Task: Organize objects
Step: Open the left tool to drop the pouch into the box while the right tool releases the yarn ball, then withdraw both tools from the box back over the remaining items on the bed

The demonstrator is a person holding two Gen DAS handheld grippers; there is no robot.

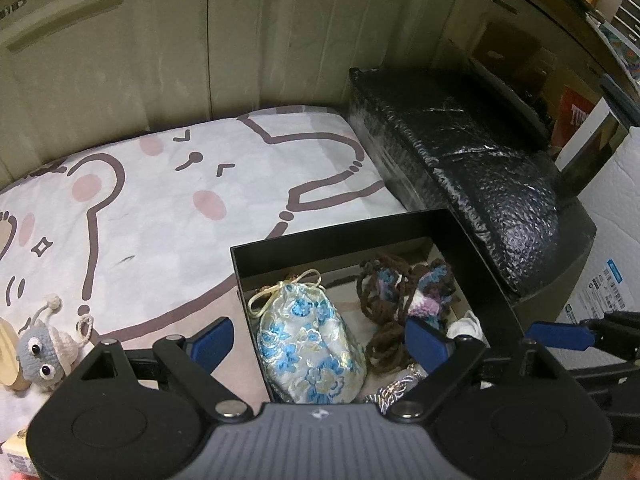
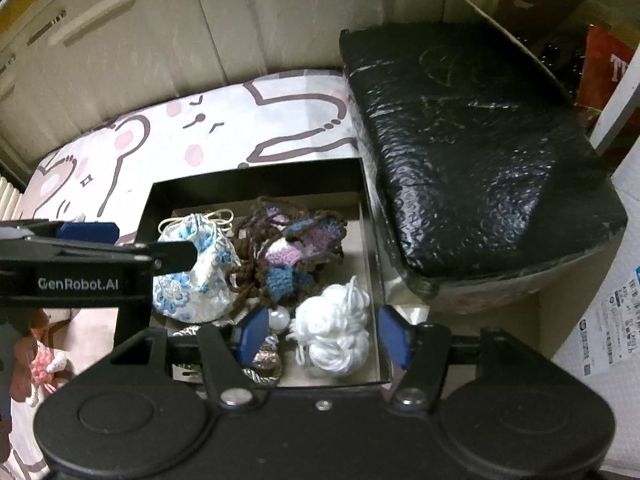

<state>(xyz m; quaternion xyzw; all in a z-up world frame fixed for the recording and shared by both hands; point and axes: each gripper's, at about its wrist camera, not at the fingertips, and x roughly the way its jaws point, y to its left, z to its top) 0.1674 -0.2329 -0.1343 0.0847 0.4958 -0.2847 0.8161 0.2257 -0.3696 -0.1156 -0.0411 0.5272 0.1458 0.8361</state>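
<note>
A black open box (image 1: pixel 344 228) (image 2: pixel 256 178) sits on a cartoon-print bedsheet (image 1: pixel 160 200). In it lie a blue-floral drawstring pouch (image 1: pixel 312 344) (image 2: pixel 196 280), a brown, blue and pink crochet piece (image 1: pixel 408 288) (image 2: pixel 292 256), white yarn (image 2: pixel 340 332), a pearl bead (image 2: pixel 279 317) and silver braided cord (image 1: pixel 394 390) (image 2: pixel 264 360). My left gripper (image 1: pixel 320 342) is open above the pouch, holding nothing. My right gripper (image 2: pixel 324 334) is open over the white yarn at the box's near right corner. The left gripper's side shows in the right wrist view (image 2: pixel 80 264).
A grey crochet toy with big eyes (image 1: pixel 44 352) lies on the sheet at left. A pink crochet toy (image 2: pixel 44 364) lies lower left. A black bubble-wrapped package (image 1: pixel 472 168) (image 2: pixel 472 152) sits right of the box. Cabinet doors (image 1: pixel 160 40) stand behind. A white carton (image 1: pixel 612 248) is at far right.
</note>
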